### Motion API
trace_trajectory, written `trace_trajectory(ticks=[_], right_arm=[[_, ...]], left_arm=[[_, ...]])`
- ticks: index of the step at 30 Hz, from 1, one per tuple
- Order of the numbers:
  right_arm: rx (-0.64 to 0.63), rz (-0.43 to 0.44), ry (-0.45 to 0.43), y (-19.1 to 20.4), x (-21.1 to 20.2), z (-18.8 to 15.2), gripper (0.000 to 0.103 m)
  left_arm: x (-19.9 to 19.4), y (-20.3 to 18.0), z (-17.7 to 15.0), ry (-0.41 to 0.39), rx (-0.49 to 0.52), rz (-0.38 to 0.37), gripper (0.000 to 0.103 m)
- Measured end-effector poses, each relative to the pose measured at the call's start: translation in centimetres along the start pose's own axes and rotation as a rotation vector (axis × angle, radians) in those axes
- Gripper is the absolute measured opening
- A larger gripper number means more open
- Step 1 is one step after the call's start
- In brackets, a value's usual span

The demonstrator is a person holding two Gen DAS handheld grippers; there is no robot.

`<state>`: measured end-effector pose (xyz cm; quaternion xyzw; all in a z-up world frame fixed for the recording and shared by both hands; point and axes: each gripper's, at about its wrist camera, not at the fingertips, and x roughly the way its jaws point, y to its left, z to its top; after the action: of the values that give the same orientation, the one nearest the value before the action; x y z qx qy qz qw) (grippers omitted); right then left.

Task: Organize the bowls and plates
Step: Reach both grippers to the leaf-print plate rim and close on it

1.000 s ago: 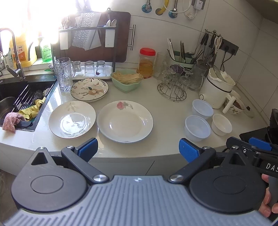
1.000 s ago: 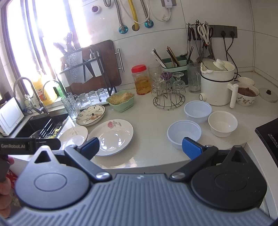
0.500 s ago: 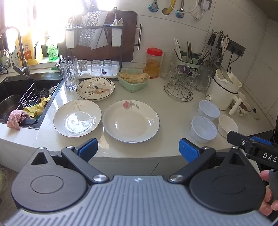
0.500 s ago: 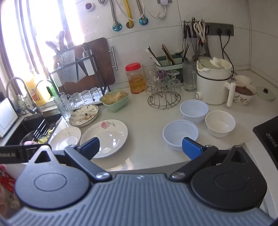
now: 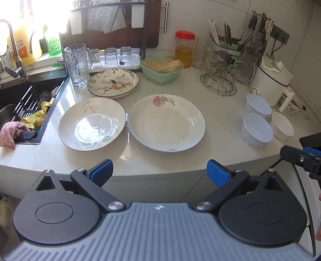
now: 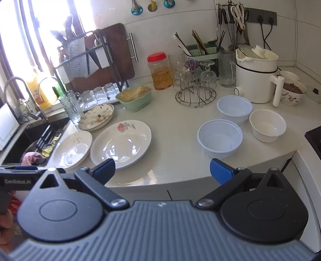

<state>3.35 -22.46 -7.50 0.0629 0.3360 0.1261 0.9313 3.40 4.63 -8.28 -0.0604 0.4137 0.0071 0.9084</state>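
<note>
Left view only: sink [image 5: 24, 104] showing in full.
Right view only: scissors [image 6: 238, 12] hanging.
Change: both cameras nearing plates [image 5: 166, 122].
Jaws: left gripper [image 5: 159, 172], right gripper [image 6: 162, 169] gaping, empty.

Right gripper [image 6: 162, 168] spread wide above counter edge [image 6: 180, 178], plates [image 6: 120, 144] and bowls [image 6: 219, 138] beyond

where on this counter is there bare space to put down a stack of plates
The widest bare patch of counter lies between the rose plate and the nearest plastic bowl, running back toward the wire glass rack. A narrow strip also runs along the front edge. The back is crowded: green basket, patterned plate, glass mug.
</note>
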Motion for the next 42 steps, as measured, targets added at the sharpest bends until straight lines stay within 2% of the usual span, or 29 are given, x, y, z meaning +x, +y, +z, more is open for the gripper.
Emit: trace_trajectory(ticks=[3,6,8,10,14,23,26,28,34,37,42], right_arm=[[0.018,-0.011,0.004,0.8,1.6,-0.5,0.103],[0.015,0.012,0.025,2.3,3.4,-0.8,0.103],[0.003,0.003,0.052,3.8,4.4,-0.7,0.102],[0.003,-0.005,0.067,5.4,5.2,-0.4,0.102],[0.006,0.039,0.113,8.2,7.5,0.0,0.102],[-0.014,0.057,0.166,14.4,12.5,1.6,0.099],[-0.003,0.086,0.187,15.9,13.8,1.8,0.092],[0.012,0.096,0.196,16.8,14.7,1.9,0.080],[0.042,0.076,0.220,20.1,17.2,1.5,0.070],[0.111,0.082,0.238,21.3,18.6,1.1,0.058],[0.218,0.046,0.257,22.5,20.8,0.4,0.043]], left_arm=[[3.8,2.6,0.2,0.005,0.006,-0.052,0.101],[7.8,5.7,0.7,0.043,-0.019,-0.060,0.101],[9.3,7.8,1.4,0.082,-0.041,-0.099,0.101],[10.0,9.5,1.8,0.098,-0.042,-0.125,0.101],[10.7,12.5,2.7,0.123,-0.015,-0.109,0.101],[12.0,19.9,5.1,0.108,-0.056,-0.128,0.101],[12.8,21.8,5.7,0.109,-0.066,-0.143,0.101],[13.5,23.0,6.2,0.112,-0.065,-0.165,0.100],[15.5,26.6,7.6,0.151,-0.073,-0.212,0.100],[16.7,28.4,8.3,0.186,-0.079,-0.240,0.100],[18.4,30.1,9.6,0.206,-0.028,-0.285,0.090]])
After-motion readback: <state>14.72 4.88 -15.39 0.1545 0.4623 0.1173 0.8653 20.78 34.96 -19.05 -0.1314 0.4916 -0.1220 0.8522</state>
